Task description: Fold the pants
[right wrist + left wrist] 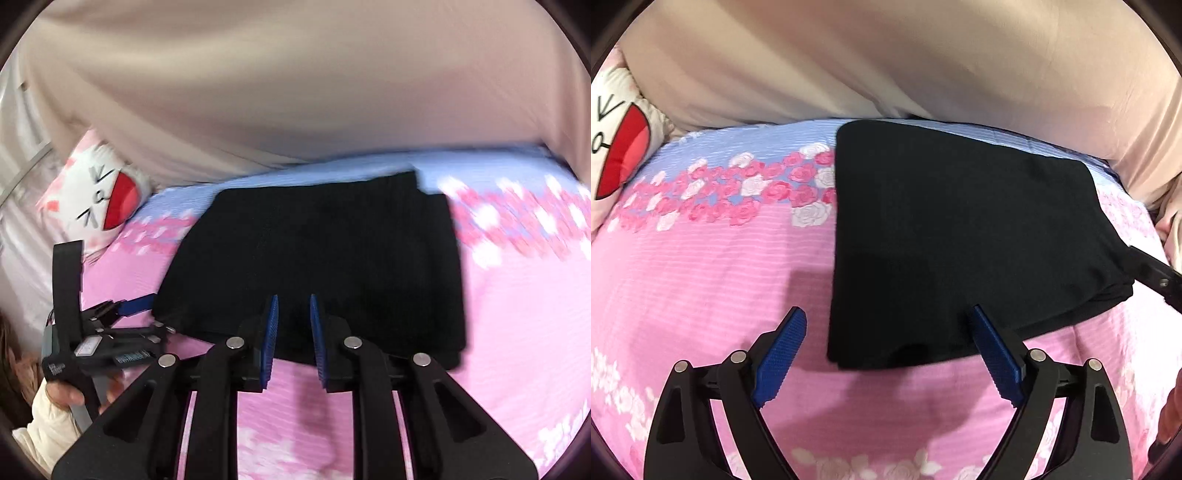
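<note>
Our left gripper [886, 317] stands wide open above the near left corner of the pants [960, 236]. Its right finger [995, 354] lies over the cloth's near edge, its left finger [783, 350] over bare sheet, and neither pad presses on the fabric. In the right wrist view we see this same gripper [147, 302] from the side, blue tip just beside the left edge of the pants [317, 258], with a hand [70, 397] in a cream sleeve [48, 424] around its handle.

Our right gripper [293, 306] has its jaws drawn close, a narrow gap between the blue pads, and nothing is held in that gap. It hovers at the middle of the near edge of the pants. In the left wrist view only a dark finger of it [1152, 275] shows, at the right side of the cloth.

The pants are black and folded into a thick, roughly square packet that lies flat on the bed [701, 277]. The sheet is pink near us, with a band of roses and a blue stripe toward the far edge. The packet reaches from the pink part back onto the blue stripe. A beige curtain [886, 55] hangs behind the far edge. A white pillow [99, 199] with a red mouth sits at the far left corner.
</note>
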